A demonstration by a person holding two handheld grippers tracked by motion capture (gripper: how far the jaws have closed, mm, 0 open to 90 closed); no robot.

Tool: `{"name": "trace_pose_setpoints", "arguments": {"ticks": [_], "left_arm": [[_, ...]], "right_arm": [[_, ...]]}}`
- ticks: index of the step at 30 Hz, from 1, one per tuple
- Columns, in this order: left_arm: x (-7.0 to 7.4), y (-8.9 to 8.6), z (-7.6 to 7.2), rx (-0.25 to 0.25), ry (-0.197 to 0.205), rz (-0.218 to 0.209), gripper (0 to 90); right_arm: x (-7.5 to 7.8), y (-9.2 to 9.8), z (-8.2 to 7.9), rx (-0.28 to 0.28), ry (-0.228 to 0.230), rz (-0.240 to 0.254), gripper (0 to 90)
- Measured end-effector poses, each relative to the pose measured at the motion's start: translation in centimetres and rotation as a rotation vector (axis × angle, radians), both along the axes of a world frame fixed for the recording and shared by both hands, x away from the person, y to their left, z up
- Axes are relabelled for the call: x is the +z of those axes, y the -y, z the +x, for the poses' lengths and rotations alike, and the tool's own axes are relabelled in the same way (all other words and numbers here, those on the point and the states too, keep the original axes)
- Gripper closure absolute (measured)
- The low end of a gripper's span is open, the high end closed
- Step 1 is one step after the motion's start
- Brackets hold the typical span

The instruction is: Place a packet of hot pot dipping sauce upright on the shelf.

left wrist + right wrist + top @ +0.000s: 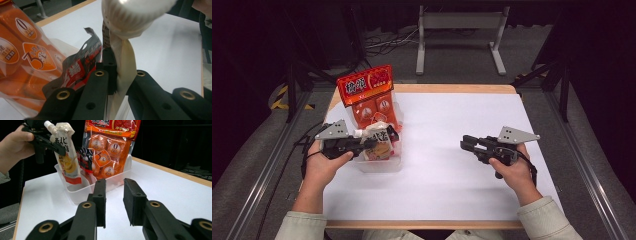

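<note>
Left hand-held gripper; spouted pouch upright, cap uppermost

Overhead forward view; two close tongs-mounted views

Cream pouch, orange-red band; orange packet; clear tub.

Brightly lit white tabletop from overhead, dark surroundings. Glare and close-up blur on the white ribbed plastic spout cap just above the claw; soft shadows.
</note>
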State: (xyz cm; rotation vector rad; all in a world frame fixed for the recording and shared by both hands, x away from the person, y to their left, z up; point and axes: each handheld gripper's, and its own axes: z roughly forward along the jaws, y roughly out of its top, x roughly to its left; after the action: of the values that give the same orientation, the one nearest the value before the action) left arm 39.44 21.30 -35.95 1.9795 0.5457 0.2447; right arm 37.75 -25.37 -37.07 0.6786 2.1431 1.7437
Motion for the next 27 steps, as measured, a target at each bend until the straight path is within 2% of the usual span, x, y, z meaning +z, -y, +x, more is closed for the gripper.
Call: {"name": "trace_pose_setpoints", "arguments": {"ticks": [9, 15, 27], "left_arm": [[-1.6, -0.2, 0.4, 0.011, -0.039, -0.004, 87.6], [-2.5, -0.1, 0.5, 0.010, -0.057, 0.011, 87.6], [-3.0, -0.3, 0.5, 0.021, -0.069, 0.021, 86.9]], "right_arm": [[0.0, -0.1, -0.1, 0.003, -0.004, -0.001, 71.5], [-0.1, -0.3, -0.1, 0.002, -0.002, -0.008, 71.0], [-0.1, -0.4, -0.2, 0.002, 0.000, -0.004, 68.6]]}}
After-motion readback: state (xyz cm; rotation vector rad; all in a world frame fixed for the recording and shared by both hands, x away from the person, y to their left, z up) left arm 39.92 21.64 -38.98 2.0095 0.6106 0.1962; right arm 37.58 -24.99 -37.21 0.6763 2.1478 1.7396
